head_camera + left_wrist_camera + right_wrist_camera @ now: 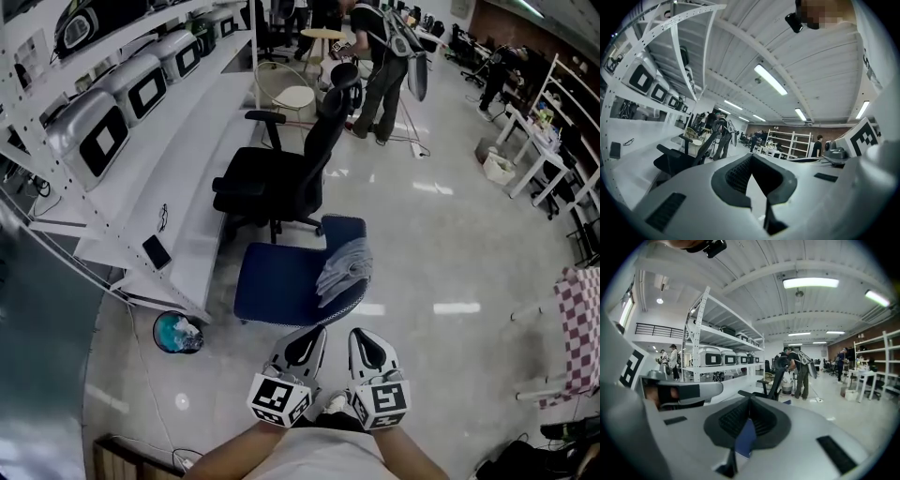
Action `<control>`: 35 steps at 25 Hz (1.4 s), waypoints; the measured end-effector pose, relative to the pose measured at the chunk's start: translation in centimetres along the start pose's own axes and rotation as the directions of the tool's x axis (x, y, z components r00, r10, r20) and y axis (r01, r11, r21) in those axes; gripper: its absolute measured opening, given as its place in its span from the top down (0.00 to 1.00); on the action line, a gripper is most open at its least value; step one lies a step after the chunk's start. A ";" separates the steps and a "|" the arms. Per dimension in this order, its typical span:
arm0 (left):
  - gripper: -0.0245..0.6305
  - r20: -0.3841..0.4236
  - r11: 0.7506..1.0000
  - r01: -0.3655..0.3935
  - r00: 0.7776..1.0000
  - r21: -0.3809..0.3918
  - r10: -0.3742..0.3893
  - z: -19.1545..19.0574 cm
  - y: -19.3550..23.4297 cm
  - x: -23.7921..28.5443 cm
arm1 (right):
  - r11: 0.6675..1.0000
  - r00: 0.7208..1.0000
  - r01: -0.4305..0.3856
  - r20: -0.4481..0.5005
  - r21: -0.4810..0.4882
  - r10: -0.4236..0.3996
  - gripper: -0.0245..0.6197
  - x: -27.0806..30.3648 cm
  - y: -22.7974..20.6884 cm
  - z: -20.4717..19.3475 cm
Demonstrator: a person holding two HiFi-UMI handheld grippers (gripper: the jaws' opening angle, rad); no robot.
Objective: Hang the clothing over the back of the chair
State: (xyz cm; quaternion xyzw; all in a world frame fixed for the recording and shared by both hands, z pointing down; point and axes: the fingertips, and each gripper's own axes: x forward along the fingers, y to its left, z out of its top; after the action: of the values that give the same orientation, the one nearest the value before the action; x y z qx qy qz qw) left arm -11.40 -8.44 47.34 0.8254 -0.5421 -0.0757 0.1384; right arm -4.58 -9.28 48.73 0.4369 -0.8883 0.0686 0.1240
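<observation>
A blue chair stands on the floor just ahead of me. The grey clothing lies draped over the chair's back on its right side. My left gripper and right gripper are side by side near the chair's near edge, apart from the clothing. Both are shut with nothing in them. In the left gripper view the jaws of the left gripper meet at the tip. In the right gripper view the right gripper is likewise closed, and a patch of the blue chair shows through behind its jaws.
A black office chair stands beyond the blue one. White shelving with grey machines runs along the left. A teal bin sits by its foot. A person bends over further back. A checkered cloth hangs at the right.
</observation>
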 end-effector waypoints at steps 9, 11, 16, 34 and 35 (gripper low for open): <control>0.95 0.005 0.997 -0.008 1.000 0.083 0.007 0.9 -3.3 0.9 | 0.999 0.996 -0.034 0.081 -0.002 0.034 0.94 -0.9 -1.5 1.6; 0.95 -0.002 0.996 -0.008 1.000 0.088 0.008 0.8 -4.0 1.0 | 0.999 0.995 -0.043 0.089 -0.003 0.043 0.94 -1.2 -1.7 1.7; 0.95 -0.003 0.995 -0.019 1.000 0.097 0.020 0.8 -4.2 1.3 | 0.999 0.993 -0.053 0.108 -0.008 0.053 0.94 -1.4 -2.5 2.3; 0.95 -0.013 0.996 -0.008 1.000 0.089 0.009 0.3 -4.7 1.7 | 0.999 0.993 -0.048 0.109 -0.008 0.048 0.94 -1.8 -3.1 2.1; 0.95 -0.015 0.996 -0.006 1.000 0.088 0.008 0.2 -4.7 1.7 | 0.999 0.993 -0.049 0.108 -0.009 0.050 0.94 -1.8 -3.0 2.1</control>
State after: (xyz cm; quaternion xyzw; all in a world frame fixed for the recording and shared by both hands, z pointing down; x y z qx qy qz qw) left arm -6.66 -8.25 45.69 0.8293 -0.5467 -0.0450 0.1063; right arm -1.47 -10.22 46.24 0.4173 -0.9045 0.0452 0.0752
